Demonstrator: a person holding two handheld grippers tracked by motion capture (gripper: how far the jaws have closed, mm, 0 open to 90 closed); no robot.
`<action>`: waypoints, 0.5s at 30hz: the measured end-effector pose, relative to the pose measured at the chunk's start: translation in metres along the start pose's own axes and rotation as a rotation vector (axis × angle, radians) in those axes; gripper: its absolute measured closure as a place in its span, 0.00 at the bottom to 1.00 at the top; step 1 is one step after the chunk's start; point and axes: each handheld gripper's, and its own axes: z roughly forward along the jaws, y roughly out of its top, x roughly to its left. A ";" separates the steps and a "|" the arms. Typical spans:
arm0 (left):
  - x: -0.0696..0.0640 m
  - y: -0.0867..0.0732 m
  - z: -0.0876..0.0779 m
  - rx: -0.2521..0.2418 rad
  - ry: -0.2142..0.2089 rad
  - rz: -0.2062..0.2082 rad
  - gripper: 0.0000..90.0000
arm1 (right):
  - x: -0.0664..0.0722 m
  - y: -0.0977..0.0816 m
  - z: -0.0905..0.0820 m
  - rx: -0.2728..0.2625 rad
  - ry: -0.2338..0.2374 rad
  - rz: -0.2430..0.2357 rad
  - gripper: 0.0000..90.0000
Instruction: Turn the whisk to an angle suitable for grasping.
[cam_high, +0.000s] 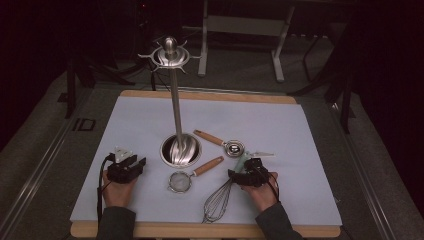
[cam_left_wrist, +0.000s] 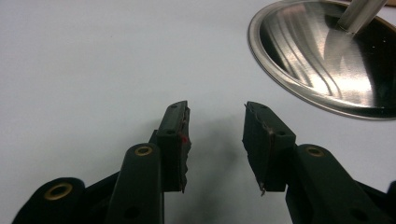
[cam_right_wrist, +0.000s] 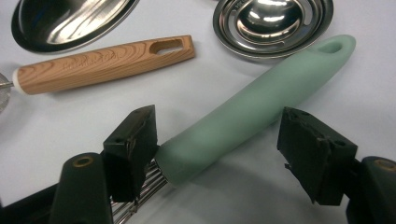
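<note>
Left gripper: I see its jaws apart with nothing between them, resting on the near left of the surface, just left of the stand's base.
Stand: its round steel base sits mid-surface and its pole rises to a ring of hooks.
Strainer: I find it near the base, its wooden handle pointing right and far.
Measuring spoon: it lies right of the base, bowl just beyond the whisk's handle tip.
Whisk: near right, wires toward me; its pale green handle lies between my jaws.
Right gripper: I see the jaws spread wide either side of that handle, the left jaw touching its wire end.
</note>
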 end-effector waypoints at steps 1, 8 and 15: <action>0.000 0.000 0.000 0.000 0.000 0.001 0.68 | 0.000 0.001 0.001 0.008 0.001 -0.011 0.32; 0.000 0.000 0.000 0.002 0.000 0.005 0.67 | -0.009 0.014 0.004 0.052 0.028 -0.022 0.38; -0.001 0.000 0.000 0.000 0.001 0.008 0.67 | -0.014 0.021 0.006 0.073 0.040 -0.027 0.45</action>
